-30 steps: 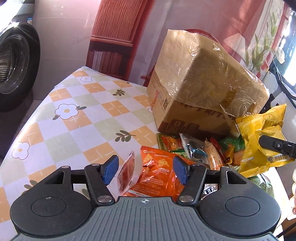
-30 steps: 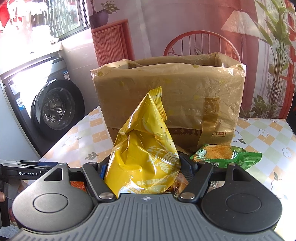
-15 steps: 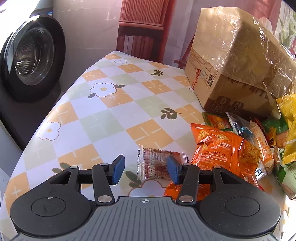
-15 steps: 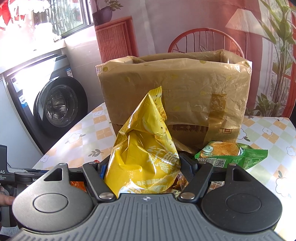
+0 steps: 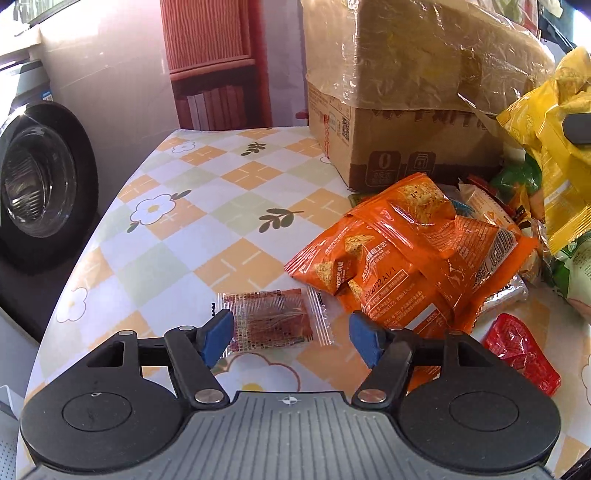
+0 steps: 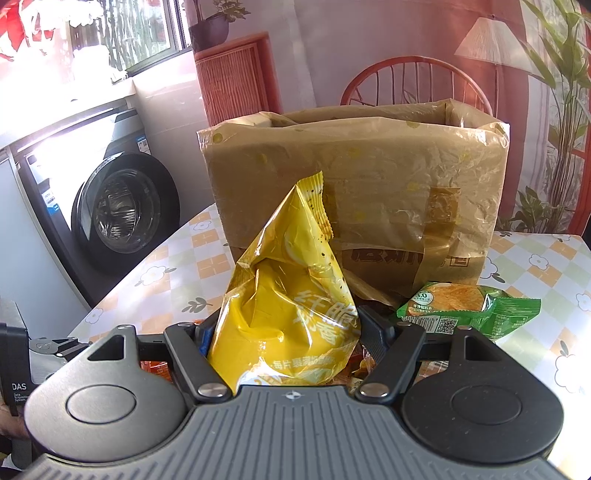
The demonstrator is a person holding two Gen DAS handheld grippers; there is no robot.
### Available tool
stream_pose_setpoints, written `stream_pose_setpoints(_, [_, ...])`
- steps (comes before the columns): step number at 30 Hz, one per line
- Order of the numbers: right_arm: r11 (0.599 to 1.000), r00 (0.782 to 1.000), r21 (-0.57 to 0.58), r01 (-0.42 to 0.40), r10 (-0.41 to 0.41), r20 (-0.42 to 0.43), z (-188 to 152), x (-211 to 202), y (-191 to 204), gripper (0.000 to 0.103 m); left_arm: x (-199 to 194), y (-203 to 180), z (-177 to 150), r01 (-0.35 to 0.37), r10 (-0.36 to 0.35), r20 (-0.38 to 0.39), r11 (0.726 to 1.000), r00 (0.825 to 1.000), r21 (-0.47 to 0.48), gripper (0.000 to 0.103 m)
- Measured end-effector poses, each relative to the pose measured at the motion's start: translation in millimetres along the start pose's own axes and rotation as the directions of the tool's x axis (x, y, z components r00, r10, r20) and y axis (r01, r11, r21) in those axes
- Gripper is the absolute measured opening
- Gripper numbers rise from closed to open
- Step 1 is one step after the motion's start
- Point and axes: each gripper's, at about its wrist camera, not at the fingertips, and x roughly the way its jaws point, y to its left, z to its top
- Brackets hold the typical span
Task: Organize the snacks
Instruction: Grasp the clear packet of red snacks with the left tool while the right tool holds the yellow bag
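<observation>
1. Left wrist view: the left gripper (image 5: pixel 291 338) has its jaws spread wide and holding nothing, low over the table (image 5: pixel 192 236), which wears a cloth of orange, pale green and white checks with white flowers and small leaf sprigs.
2. A small clear sachet (image 5: pixel 271 319) with red filling lies flat on the cloth between the blue fingertips (image 5: pixel 216 336); whether the left pad touches its edge I cannot tell.
3. Taking the cardboard box (image 5: pixel 402 99) as landmark: it stands on the far part of the table, wrapped in crinkled clear film, its top open in the right wrist view.
4. Just in front of the box lies an orange chip bag (image 5: pixel 406 254), leaning on a heap of mixed snack packets that reaches the box's base.
5. A red sauce packet (image 5: pixel 521 352) lies nearer the camera than the heap, well in front of the box.
6. Right wrist view: the right gripper (image 6: pixel 288 341) is clamped on a yellow snack bag (image 6: pixel 291 310), held upright in front of the box.
7. A green snack packet (image 6: pixel 469 308) rests by the box's front right corner.
8. Left of the box, beyond the table edge, stands a washing machine (image 6: pixel 122 210) with a round dark door.
9. Behind the box are a red rattan chair (image 6: pixel 413 81), a red slatted cabinet (image 6: pixel 236 77) and a sunlit window (image 6: pixel 122 33).
</observation>
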Motion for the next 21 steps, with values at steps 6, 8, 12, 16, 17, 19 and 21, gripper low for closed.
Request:
stream_pose_setpoints(6, [1.000,1.000,0.000,-0.003,0.003,-0.004,-1.0,-0.9,0.7,0.074,10.3,18.2,11.1,0.037,-0.036,0.026,0.999,0.999,-0.027,0.072])
stream_pose_setpoints(8, [1.000,1.000,0.003,-0.004,0.004,-0.002,-0.7,-1.7,-0.5,0.074,10.8,31.4,15.1,0.095,-0.093,0.037,0.993,0.995,-0.070,0.070])
stream_pose_setpoints(12, [1.000,1.000,0.013,-0.002,0.002,-0.004,-0.8,0.3,-1.2,0.074,24.9,43.1,23.4,0.195,-0.195,0.011,0.976,0.981,-0.099,0.058])
stream_pose_setpoints(16, [1.000,1.000,0.011,-0.007,0.007,-0.008,-1.5,1.2,0.1,0.074,40.3,44.8,24.9,0.212,-0.213,0.000,0.971,0.977,-0.113,0.053])
stream_pose_setpoints(17, [1.000,1.000,0.010,-0.007,0.007,-0.009,-1.6,1.1,0.3,0.074,40.6,45.3,25.3,0.214,-0.215,0.000,0.970,0.977,-0.120,0.053])
stream_pose_setpoints(19, [1.000,1.000,0.008,-0.006,0.006,-0.009,-1.6,-0.1,-0.2,0.074,39.4,44.0,24.8,0.214,-0.217,-0.013,0.968,0.976,-0.134,0.053])
stream_pose_setpoints(21, [1.000,1.000,0.012,-0.003,0.003,-0.007,-1.5,-1.0,-1.4,0.074,33.2,45.6,18.9,0.212,-0.217,-0.017,0.968,0.976,-0.135,0.053])
